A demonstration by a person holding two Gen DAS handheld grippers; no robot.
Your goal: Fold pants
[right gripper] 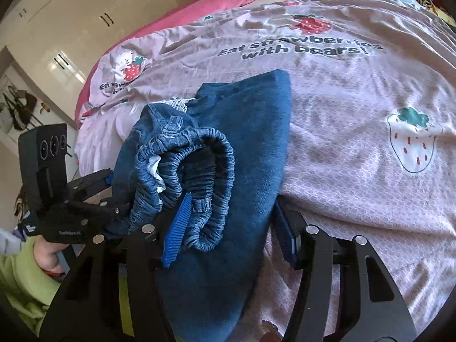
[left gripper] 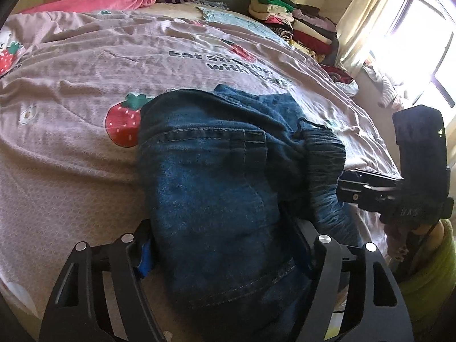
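On a bed (left gripper: pixel 71 148) spread with a pink strawberry-print cover, a pair of dark blue denim pants (left gripper: pixel 216 171) lies bunched between two hand-held tools. The left gripper (left gripper: pixel 225 256) straddles the seat of the jeans, its blue-padded fingers (left gripper: pixel 144 259) close against the cloth on both sides; whether they pinch it cannot be told. The right gripper (right gripper: pixel 230 236) has its fingers (right gripper: pixel 175 233) closed around the elasticated waistband (right gripper: pixel 199 165). Folding well probably means lifting both ends together, keeping the denim taut, and laying edges level.
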